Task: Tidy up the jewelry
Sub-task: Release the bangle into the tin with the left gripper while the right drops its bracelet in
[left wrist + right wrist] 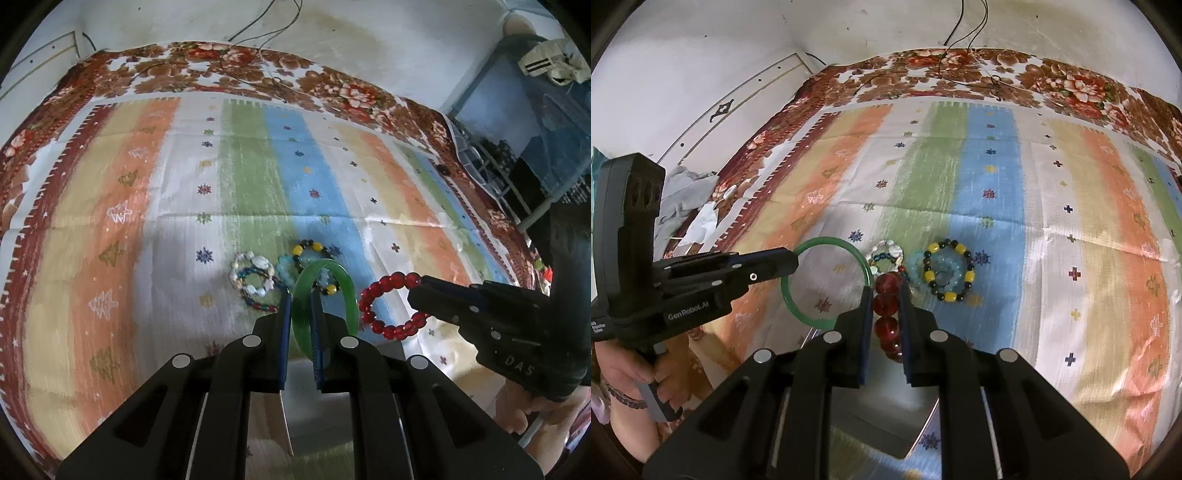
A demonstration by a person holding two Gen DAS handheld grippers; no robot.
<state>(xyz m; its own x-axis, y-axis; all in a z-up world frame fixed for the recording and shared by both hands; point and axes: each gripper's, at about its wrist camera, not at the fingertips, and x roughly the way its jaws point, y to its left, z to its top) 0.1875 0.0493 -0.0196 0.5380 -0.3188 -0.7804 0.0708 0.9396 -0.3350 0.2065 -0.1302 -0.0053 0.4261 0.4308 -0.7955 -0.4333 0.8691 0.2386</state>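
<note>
Striped woven cloth (155, 184), slightly creased, with a floral blanket (221, 62) beyond it.

Left gripper (300, 295): jaws nearly closed, blue pads pinching the rim of a smooth, glassy green bangle (347, 284), held clear of the cloth.

Middle, lying on the cloth: a shell-and-pearl bracelet (251, 273), irregular and glossy, touching a dark beaded strand (258, 301); just beside them a pale blue bead ring (942, 269) under a yellow-and-black bracelet (949, 271) of chunky beads.

Right gripper (885, 291): jaws almost shut on a red bead bracelet (885, 306), round translucent beads, lifted.

A metal tray (879, 424) shows under the grippers.
</note>
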